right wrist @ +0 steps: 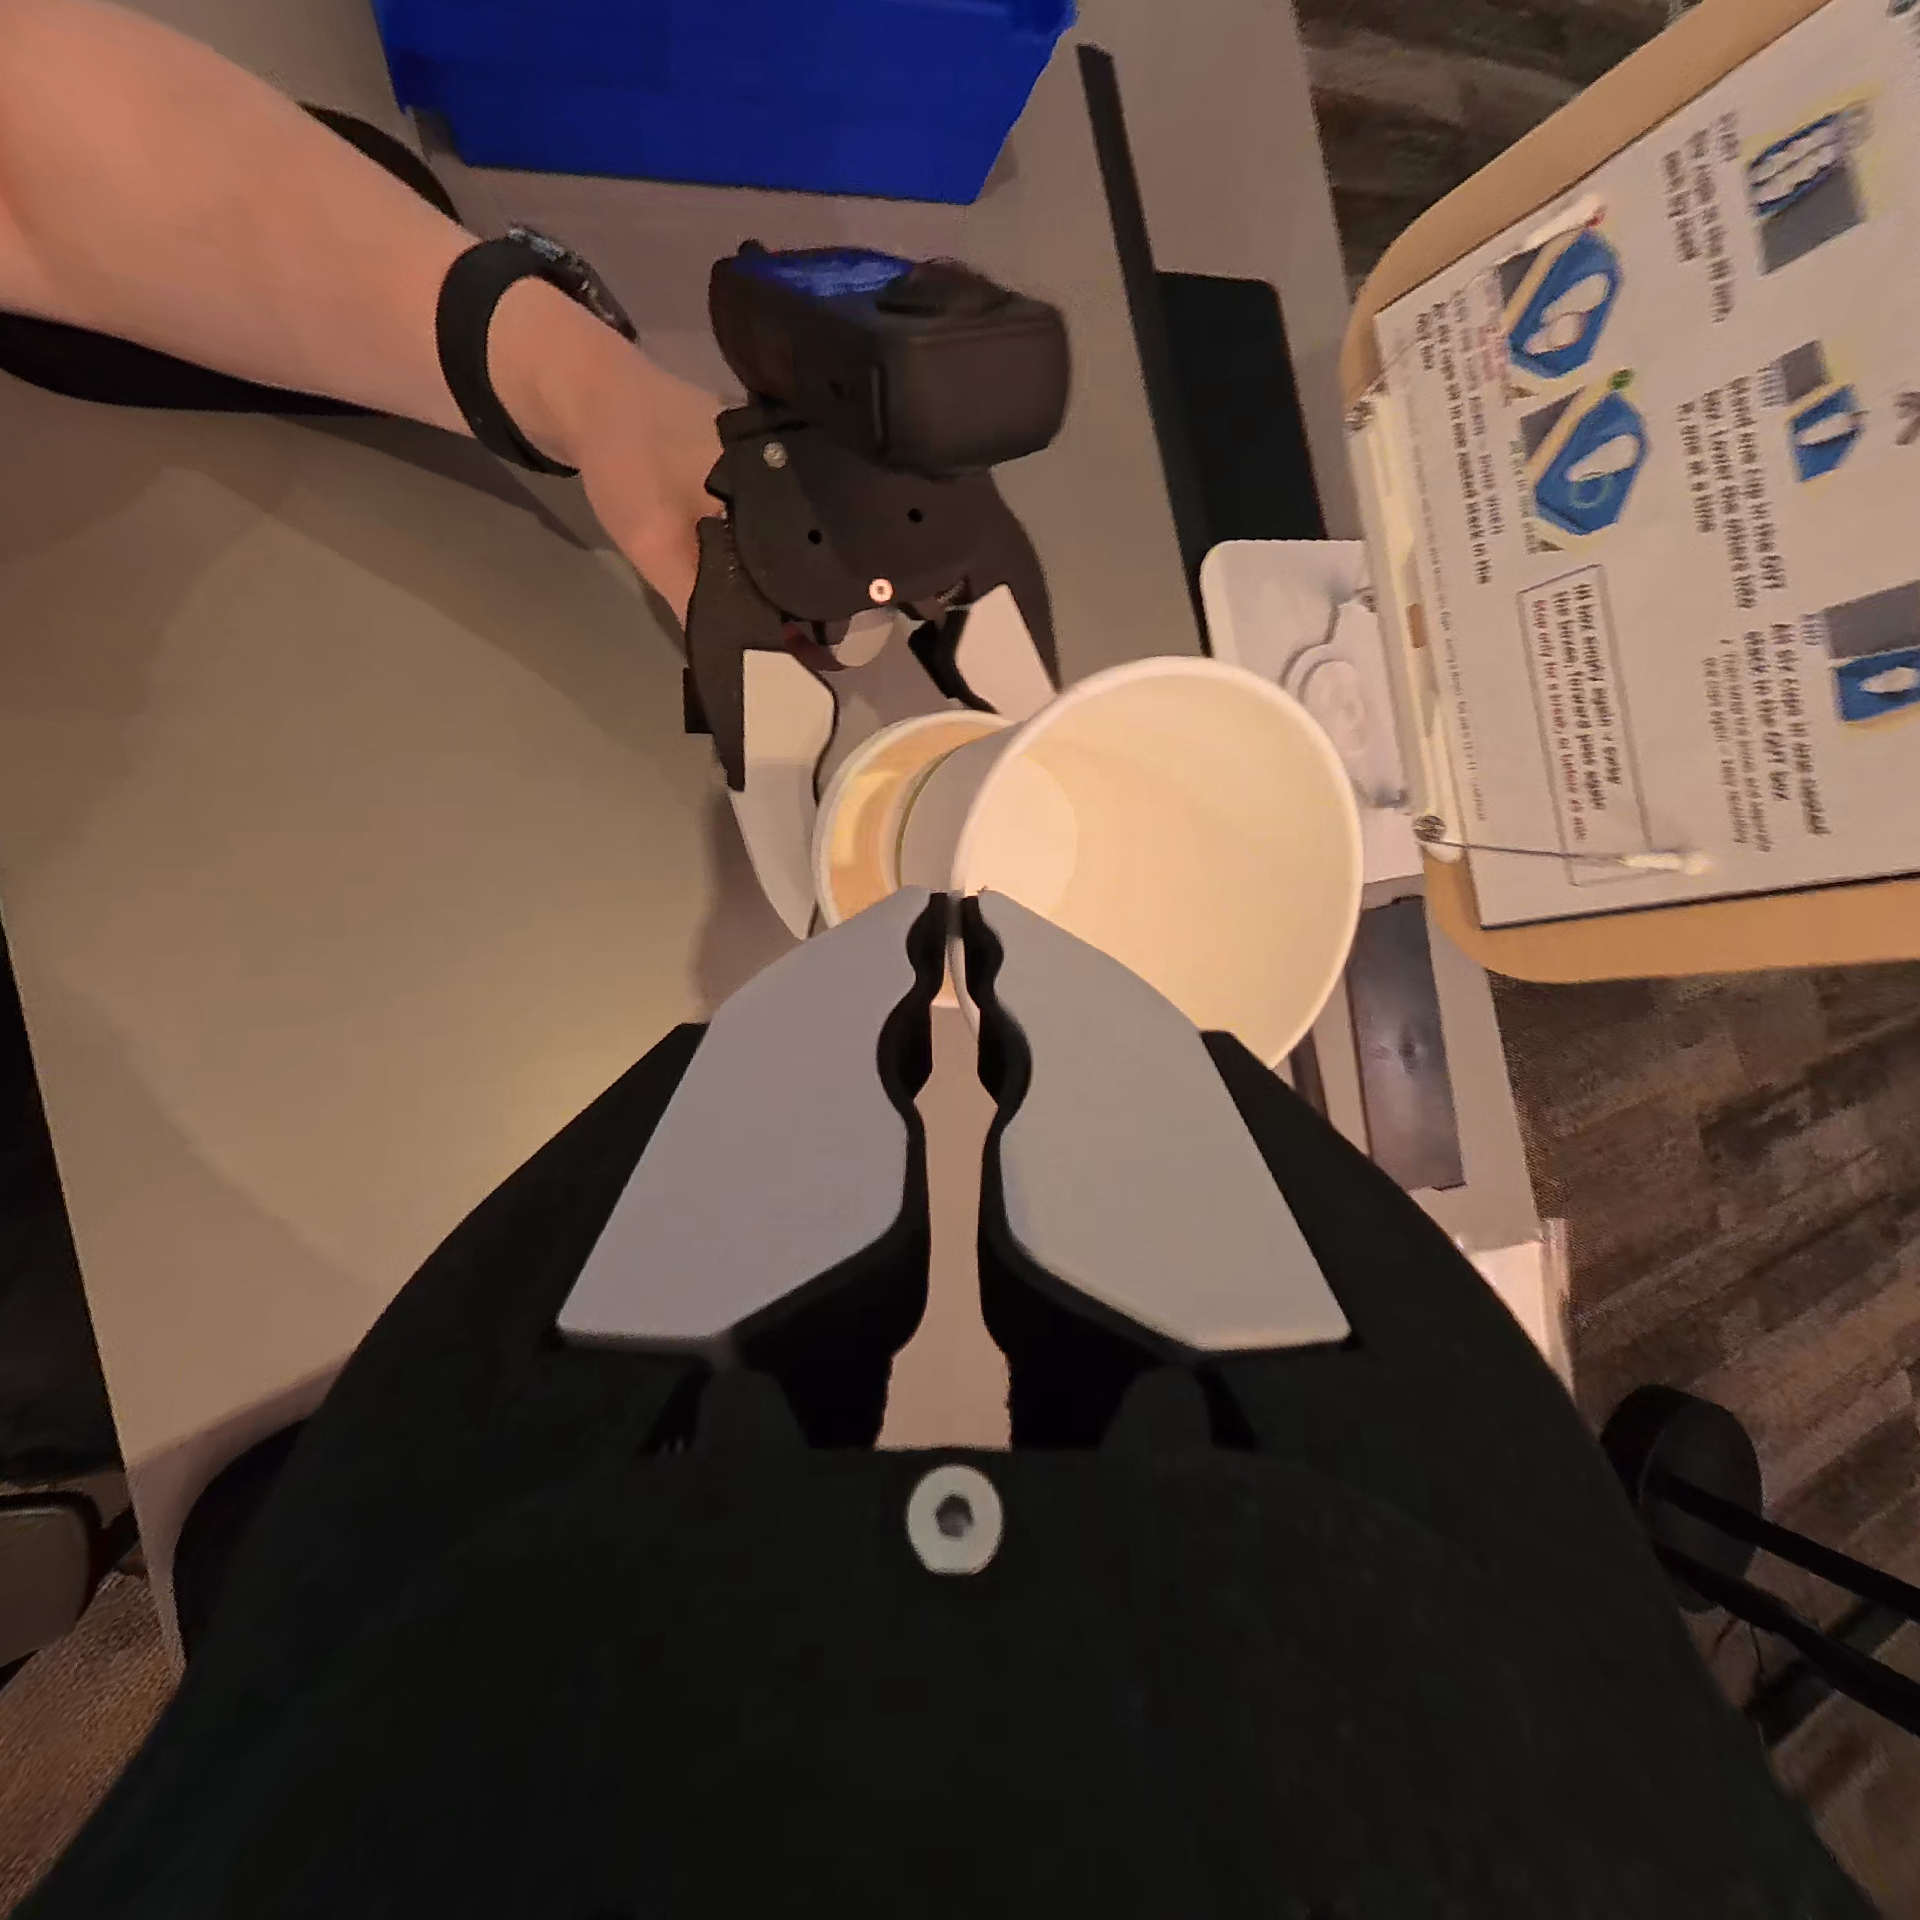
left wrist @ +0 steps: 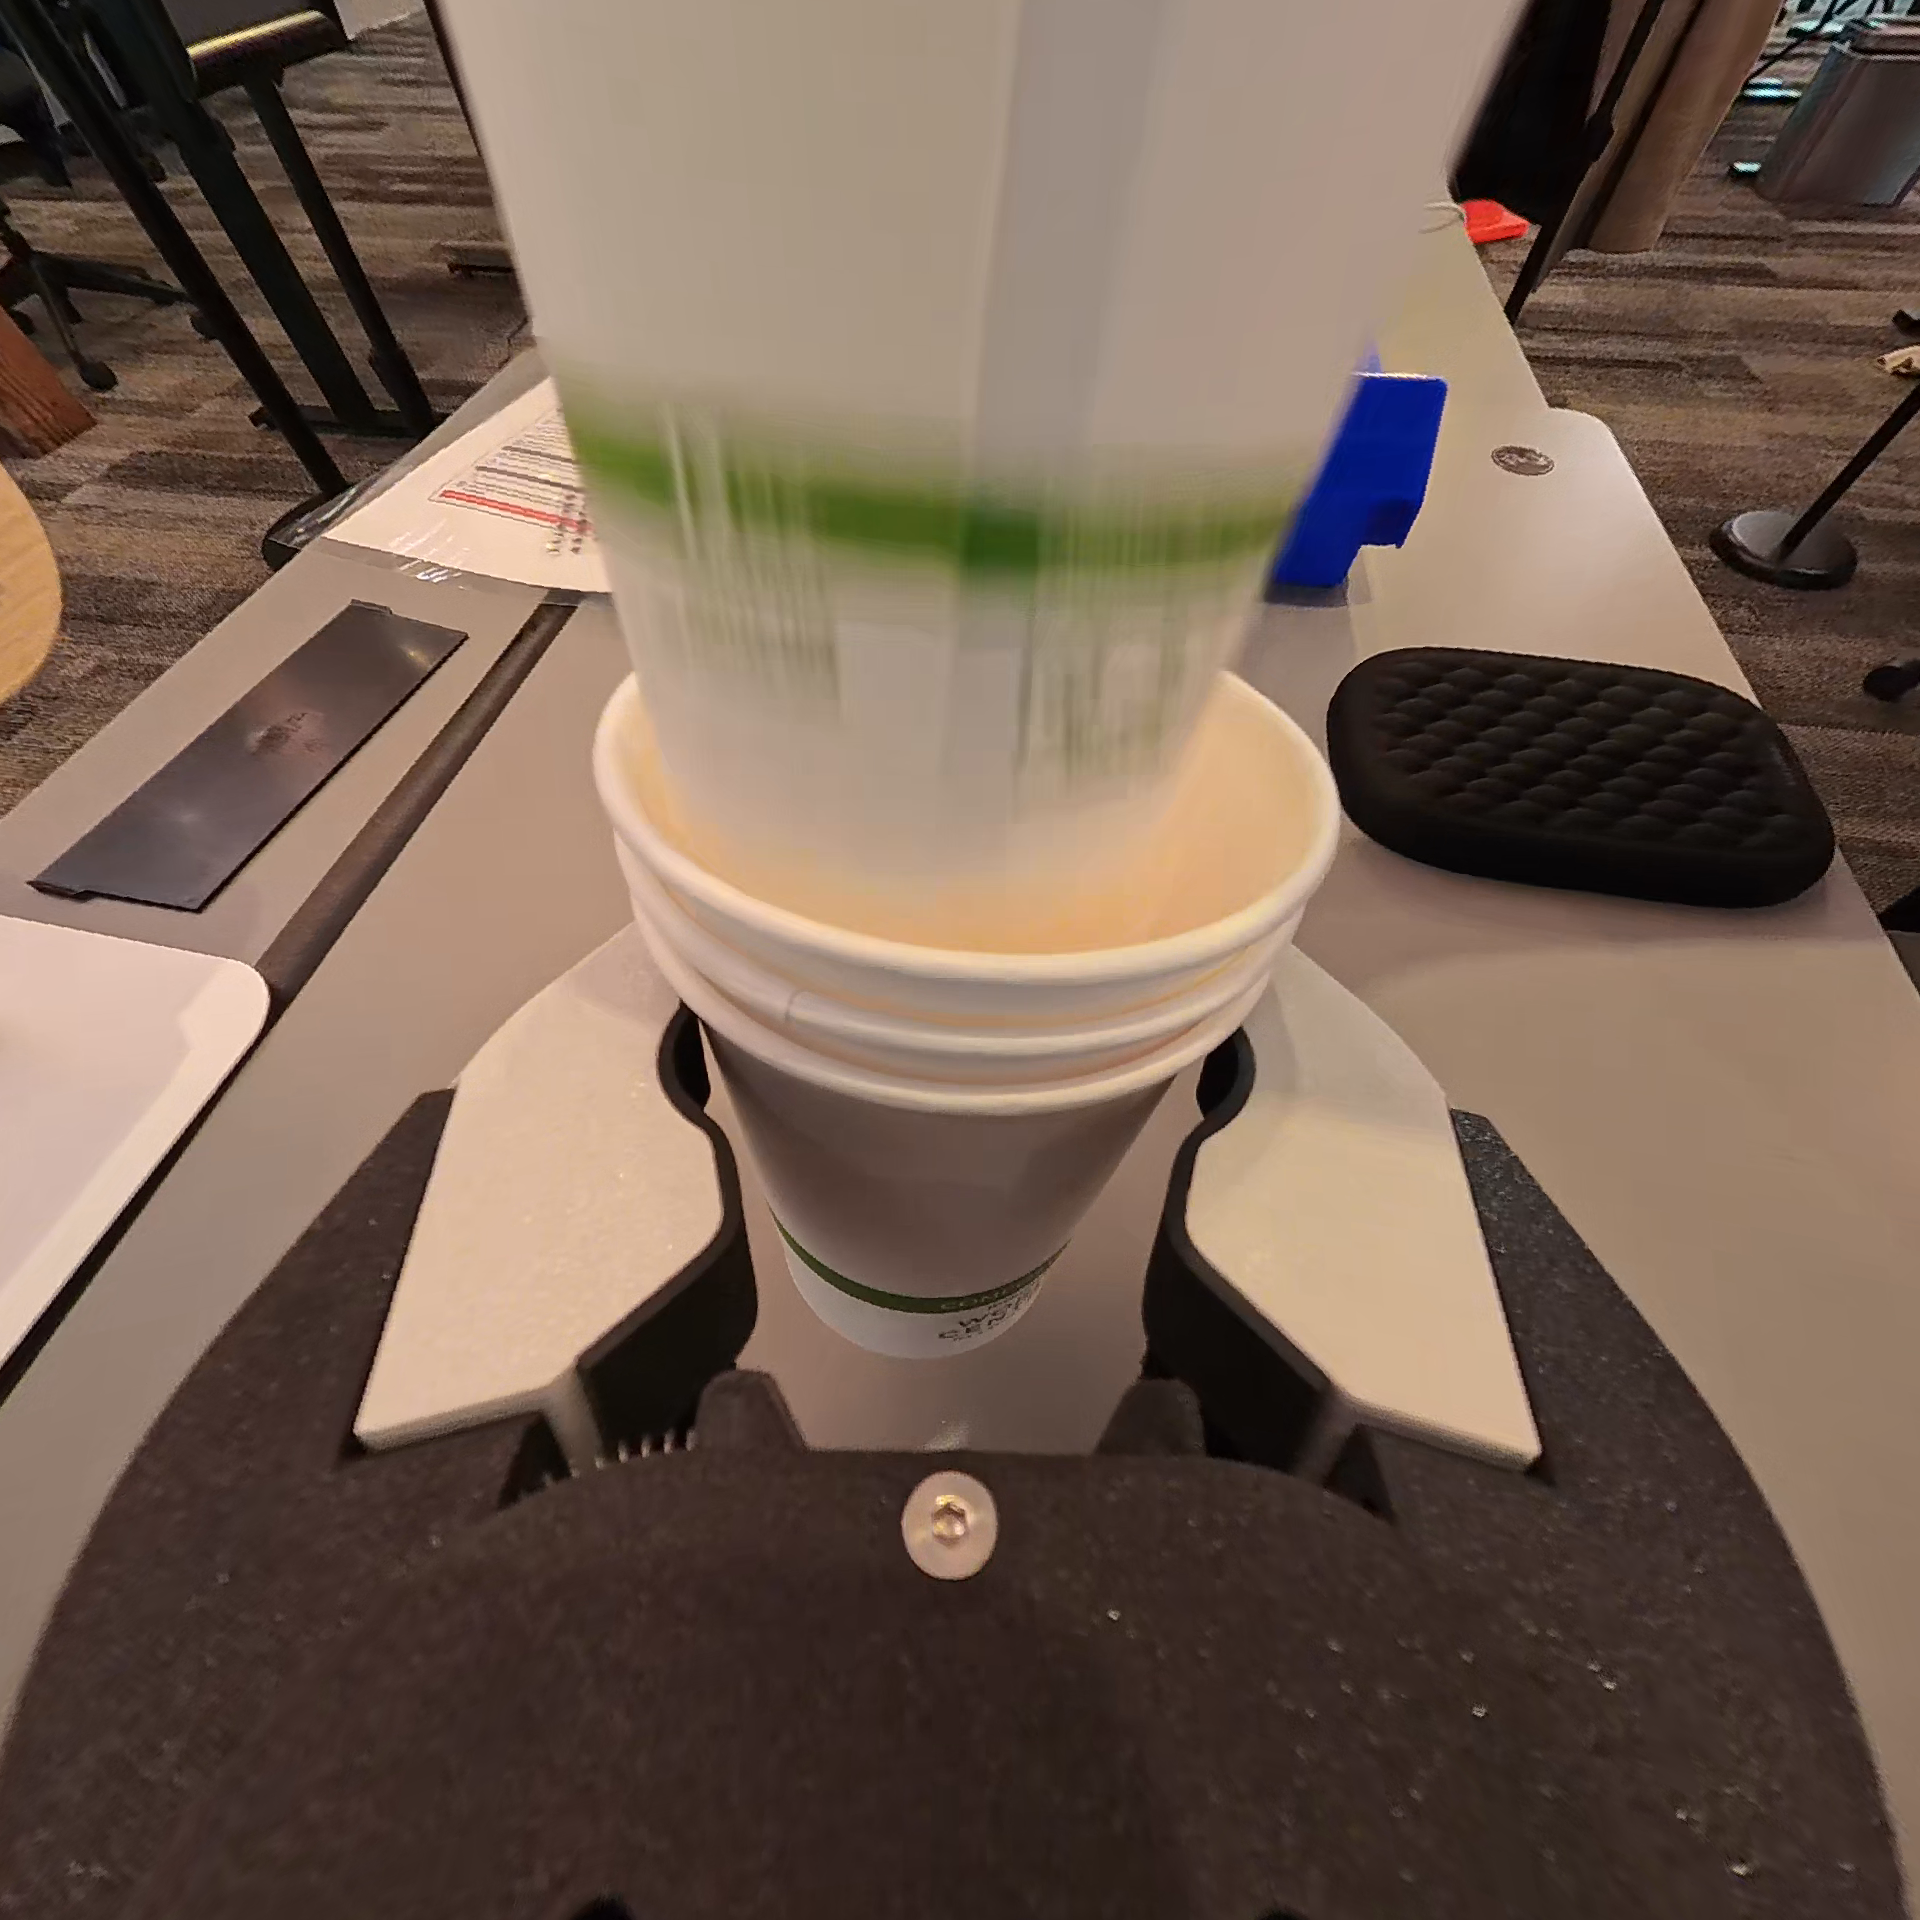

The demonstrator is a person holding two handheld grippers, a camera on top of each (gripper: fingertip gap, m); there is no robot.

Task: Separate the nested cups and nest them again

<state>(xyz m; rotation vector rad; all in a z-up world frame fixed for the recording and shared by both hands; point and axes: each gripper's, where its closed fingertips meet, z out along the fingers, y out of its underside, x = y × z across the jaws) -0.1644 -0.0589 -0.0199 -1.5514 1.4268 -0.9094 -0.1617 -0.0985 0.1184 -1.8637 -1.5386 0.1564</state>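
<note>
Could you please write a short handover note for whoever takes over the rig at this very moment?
Left gripper: shut around the nested stack of cups, three rims showing, held upright above the grey table.
Right gripper: shut on the rim of the single cup, one finger inside, one outside.
Single cup: base inside the stack's top cup, motion-blurred; I cannot tell if it is going in or coming out.
Done: unclear from these views.
Left: finish this cup's move, then complete separating and re-nesting.

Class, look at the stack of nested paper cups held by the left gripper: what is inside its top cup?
The bottom of a single paper cup sits partly inside the stack. Its base, deeper in, is blurred and hidden by its own wall.
</note>
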